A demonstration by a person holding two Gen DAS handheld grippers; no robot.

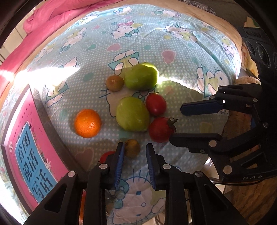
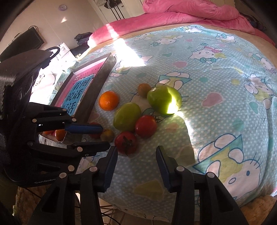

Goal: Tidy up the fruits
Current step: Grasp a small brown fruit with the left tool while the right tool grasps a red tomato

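On the cartoon-cat bedsheet [image 1: 173,43] lie an orange mandarin [image 1: 88,123], two green fruits [image 1: 132,116] [image 1: 141,76], two red tomatoes [image 1: 155,103] [image 1: 161,129] and a small brownish fruit [image 1: 114,83]. My left gripper [image 1: 134,145] points down at the near edge of the pile, shut on a second small yellow-brown fruit [image 1: 132,148] at its very tips; a red fruit [image 1: 107,155] peeks out beside its left finger. My right gripper [image 2: 136,152] stands open over bare sheet, its left fingertip just short of the stemmed tomato [image 2: 125,142].
A pink book [image 1: 31,147] with a blue label lies on the sheet's left edge, close to the mandarin. A pink blanket [image 2: 190,10] is heaped at the far side of the bed. The bed drops off just below both grippers, and orange fruits [image 2: 59,134] show under the left gripper.
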